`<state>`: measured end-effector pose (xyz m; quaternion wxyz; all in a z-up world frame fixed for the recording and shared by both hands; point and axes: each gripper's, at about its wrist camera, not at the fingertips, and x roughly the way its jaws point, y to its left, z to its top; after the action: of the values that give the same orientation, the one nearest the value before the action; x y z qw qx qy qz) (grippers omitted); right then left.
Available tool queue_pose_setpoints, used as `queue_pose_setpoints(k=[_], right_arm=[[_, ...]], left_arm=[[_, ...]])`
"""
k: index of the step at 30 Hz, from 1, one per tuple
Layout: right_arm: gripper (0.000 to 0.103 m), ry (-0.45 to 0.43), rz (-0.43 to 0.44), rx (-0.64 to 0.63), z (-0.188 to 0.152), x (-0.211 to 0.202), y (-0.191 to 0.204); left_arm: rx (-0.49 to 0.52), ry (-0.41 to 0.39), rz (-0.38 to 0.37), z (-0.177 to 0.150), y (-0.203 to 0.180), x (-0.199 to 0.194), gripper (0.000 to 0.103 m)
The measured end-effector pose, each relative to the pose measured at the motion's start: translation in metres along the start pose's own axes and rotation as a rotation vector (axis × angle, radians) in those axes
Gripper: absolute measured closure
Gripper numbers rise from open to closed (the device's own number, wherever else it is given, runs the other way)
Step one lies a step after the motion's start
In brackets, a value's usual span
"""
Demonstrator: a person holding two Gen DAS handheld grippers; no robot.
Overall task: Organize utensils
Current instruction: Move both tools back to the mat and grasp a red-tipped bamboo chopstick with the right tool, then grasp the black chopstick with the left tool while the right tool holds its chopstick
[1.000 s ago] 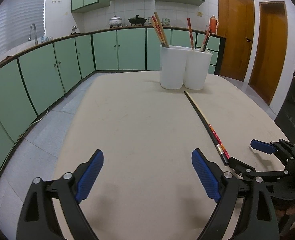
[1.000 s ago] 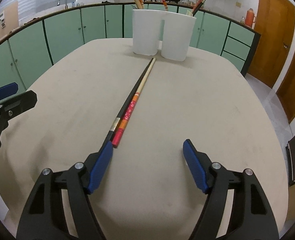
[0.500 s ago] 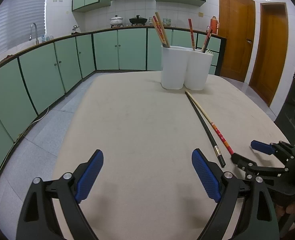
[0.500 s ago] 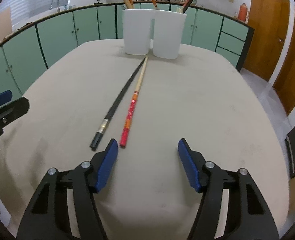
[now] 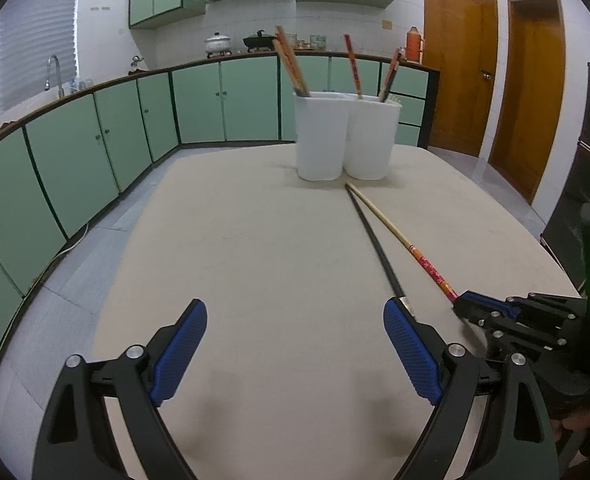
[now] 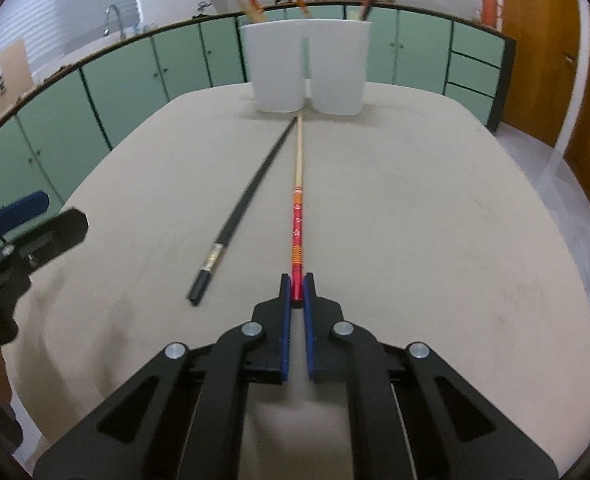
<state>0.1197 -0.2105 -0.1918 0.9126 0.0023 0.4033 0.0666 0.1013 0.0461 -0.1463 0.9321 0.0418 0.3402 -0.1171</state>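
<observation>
Right gripper (image 6: pixel 297 289) is clamped on the red end of the red-and-wood chopstick (image 6: pixel 297 216), w/ its tip reaching the white holder (image 6: pixel 307 68). Black chopstick (image 6: pixel 247 204) lies just left of it on the table (image 6: pixel 435 220). Left gripper (image 5: pixel 295 344) hovers w/ jaws wide apart, nothing between them.

My right gripper (image 6: pixel 297 289) clamped tight on red chopstick (image 6: pixel 297 226) end, tilted down. Left gripper (image 5: pixel 295 346) jaws wide, nothing btwn them.
</observation>
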Motion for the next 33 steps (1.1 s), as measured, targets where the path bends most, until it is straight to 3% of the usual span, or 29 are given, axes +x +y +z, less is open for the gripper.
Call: queue_pose_setpoints(k=[8, 19, 23, 26, 30, 33], right_arm=[[0.098, -0.061, -0.063, 0.026, 0.0, -0.023, -0.033], [0.098, -0.08, -0.044, 0.061, -0.007, -0.033, -0.057], [0.098, -0.09, -0.026, 0.067, -0.009, -0.037, -0.06], [0.098, -0.092, -0.019, 0.069, -0.009, -0.039, -0.06], [0.098, -0.095, -0.013, 0.066, -0.009, -0.04, -0.06], [0.098, -0.099, -0.01, 0.061, -0.01, -0.042, -0.059]], left_arm=[[-0.009, 0.048, -0.051, 0.001, -0.038, 0.017, 0.016], [0.01, 0.155, -0.078, -0.011, -0.071, 0.046, 0.042], [0.022, 0.148, -0.047, -0.01, -0.077, 0.05, 0.045], [0.011, 0.144, -0.038, -0.009, -0.078, 0.05, 0.063], [-0.007, 0.147, -0.06, -0.009, -0.079, 0.051, 0.096], [0.001, 0.143, -0.052, -0.009, -0.08, 0.05, 0.096]])
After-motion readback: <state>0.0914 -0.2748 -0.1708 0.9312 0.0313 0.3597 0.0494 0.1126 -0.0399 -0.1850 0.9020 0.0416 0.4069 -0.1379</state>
